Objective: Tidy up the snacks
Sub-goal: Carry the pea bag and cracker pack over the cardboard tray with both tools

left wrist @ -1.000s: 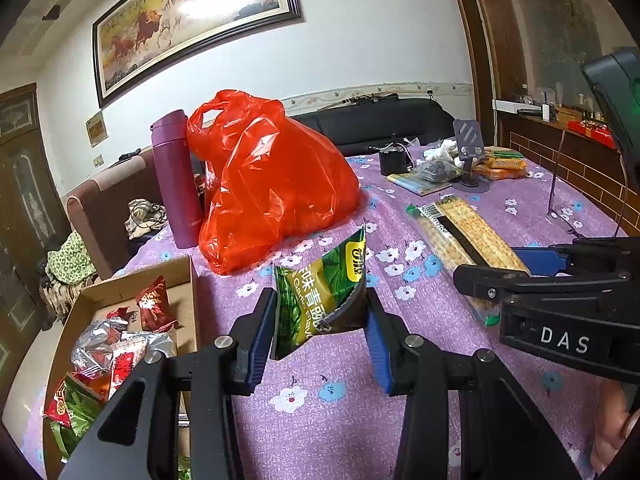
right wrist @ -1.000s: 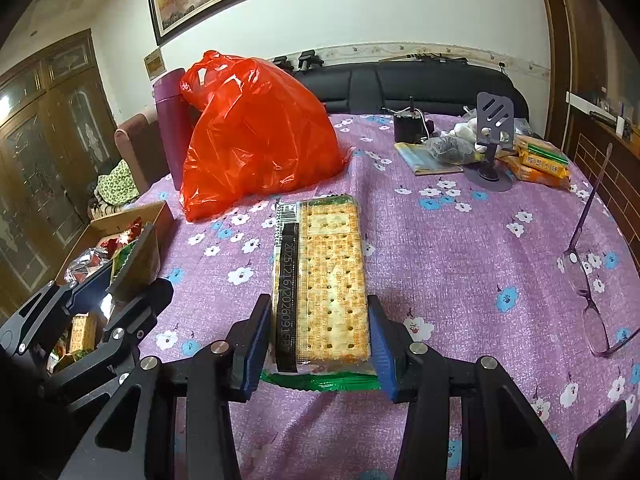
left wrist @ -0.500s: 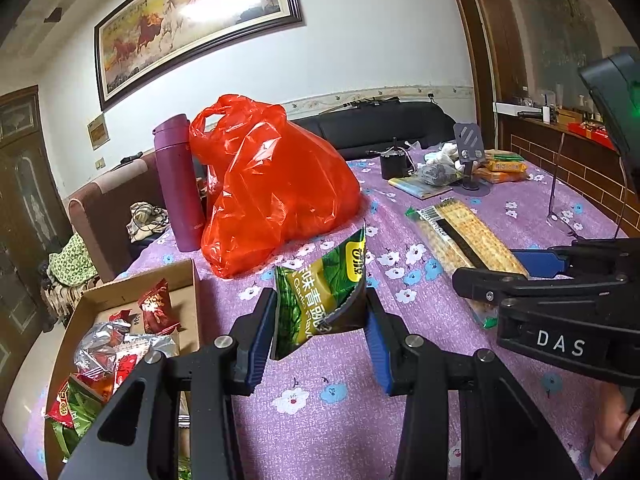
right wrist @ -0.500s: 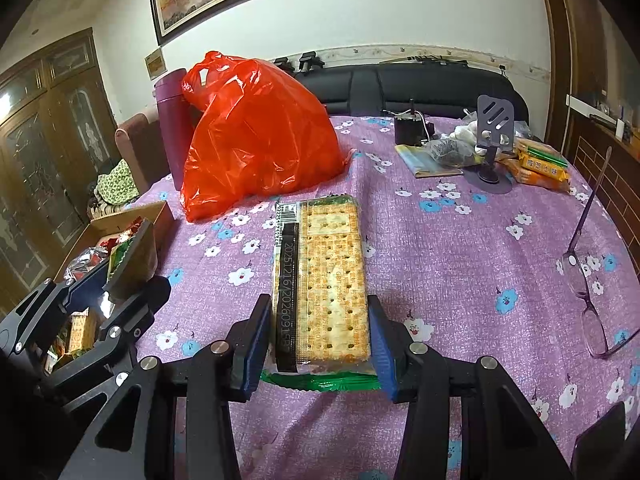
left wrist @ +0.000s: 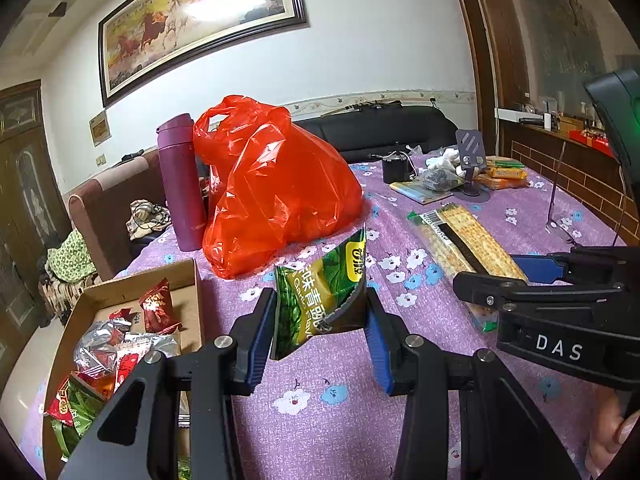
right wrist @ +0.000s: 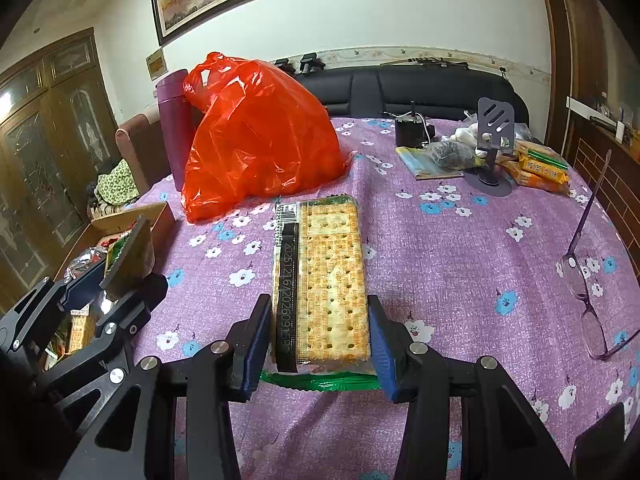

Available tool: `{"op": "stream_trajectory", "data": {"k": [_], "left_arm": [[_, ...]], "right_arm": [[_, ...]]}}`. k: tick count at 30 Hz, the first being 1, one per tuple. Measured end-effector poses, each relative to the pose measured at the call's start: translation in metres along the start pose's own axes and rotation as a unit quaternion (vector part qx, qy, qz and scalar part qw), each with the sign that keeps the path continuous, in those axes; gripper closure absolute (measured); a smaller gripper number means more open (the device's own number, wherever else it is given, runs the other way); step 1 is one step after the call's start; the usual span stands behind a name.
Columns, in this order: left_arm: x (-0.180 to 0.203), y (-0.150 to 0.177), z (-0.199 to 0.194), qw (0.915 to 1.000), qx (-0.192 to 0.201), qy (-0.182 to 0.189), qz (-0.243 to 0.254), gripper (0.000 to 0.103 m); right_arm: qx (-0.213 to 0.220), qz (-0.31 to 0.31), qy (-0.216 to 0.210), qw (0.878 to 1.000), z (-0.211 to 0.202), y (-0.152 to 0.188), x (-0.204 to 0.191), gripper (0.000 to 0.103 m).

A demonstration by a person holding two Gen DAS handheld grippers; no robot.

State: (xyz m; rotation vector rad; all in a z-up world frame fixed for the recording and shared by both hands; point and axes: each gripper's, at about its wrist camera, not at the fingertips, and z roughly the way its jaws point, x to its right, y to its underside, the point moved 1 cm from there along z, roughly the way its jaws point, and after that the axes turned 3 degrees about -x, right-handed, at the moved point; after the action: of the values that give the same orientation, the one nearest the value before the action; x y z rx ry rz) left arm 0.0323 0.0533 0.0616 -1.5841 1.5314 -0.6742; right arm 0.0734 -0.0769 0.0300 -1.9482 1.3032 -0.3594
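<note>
The left hand-held gripper [left wrist: 320,330] is closed partway on a green snack bag [left wrist: 320,296], its blue pads pressing the bag's two sides so that the bag stands up between them, clear of the purple flowered table [left wrist: 420,360]. Just left of it, at the table's edge, an open cardboard box [left wrist: 188,280] holds a jumble of red, silver and green snack packets. The right hand-held gripper [right wrist: 318,346] is likewise partly closed, its pads against the long sides of a clear cracker pack [right wrist: 320,280] that lies flat on the table and stretches away from the jaws; a green wrapper end shows at the near end of the pack. Beyond the pack sits a bulging red plastic bag [right wrist: 260,136] with a purple flask [right wrist: 172,120] upright just behind it. Farther right on the table are a phone stand [right wrist: 494,136], some orange and green snack packs [right wrist: 540,168] beside it, and a pair of glasses [right wrist: 588,280] near the right edge.
</note>
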Motion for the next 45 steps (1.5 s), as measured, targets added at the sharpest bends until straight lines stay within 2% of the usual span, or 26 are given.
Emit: {"op": "stream_trajectory", "data": {"k": [6,11,14,19,23,27,33,41,45], "left_arm": [[-0.022,-0.004,-0.009,0.9987,-0.008,0.018,-0.048,0.061],[-0.049,0.000,-0.022,0.9973,-0.007,0.007,-0.073,0.061],[-0.072,0.007,-0.032,0.9959,-0.009,0.002,-0.090,0.061],[-0.122,0.024,-0.049,0.9921,-0.010,-0.032,-0.121,0.061],[-0.162,0.045,-0.050,0.9867,-0.029,-0.061,-0.148,0.061],[-0.191,0.063,-0.044,0.9806,-0.047,-0.076,-0.174,0.061],[-0.203,0.073,-0.036,0.9794,-0.058,-0.078,-0.177,0.061],[-0.210,0.078,-0.018,0.9753,-0.088,-0.032,-0.200,0.061],[-0.211,0.078,-0.014,0.9741,-0.095,-0.029,-0.203,0.061]], "right_arm": [[0.006,0.000,-0.005,1.000,-0.006,-0.004,-0.004,0.054],[0.006,-0.020,-0.019,1.000,-0.012,-0.002,-0.026,0.054],[-0.004,-0.033,-0.044,0.999,-0.012,-0.001,-0.047,0.054],[-0.019,-0.068,-0.088,0.994,-0.014,0.005,-0.095,0.053],[-0.046,-0.089,-0.132,0.986,-0.008,0.015,-0.136,0.053],[-0.065,-0.111,-0.153,0.980,0.003,0.024,-0.169,0.053],[-0.076,-0.116,-0.158,0.978,0.026,0.029,-0.195,0.053],[-0.081,-0.103,-0.152,0.980,0.059,0.027,-0.211,0.052],[-0.077,-0.112,-0.154,0.979,0.064,0.033,-0.214,0.052]]}}
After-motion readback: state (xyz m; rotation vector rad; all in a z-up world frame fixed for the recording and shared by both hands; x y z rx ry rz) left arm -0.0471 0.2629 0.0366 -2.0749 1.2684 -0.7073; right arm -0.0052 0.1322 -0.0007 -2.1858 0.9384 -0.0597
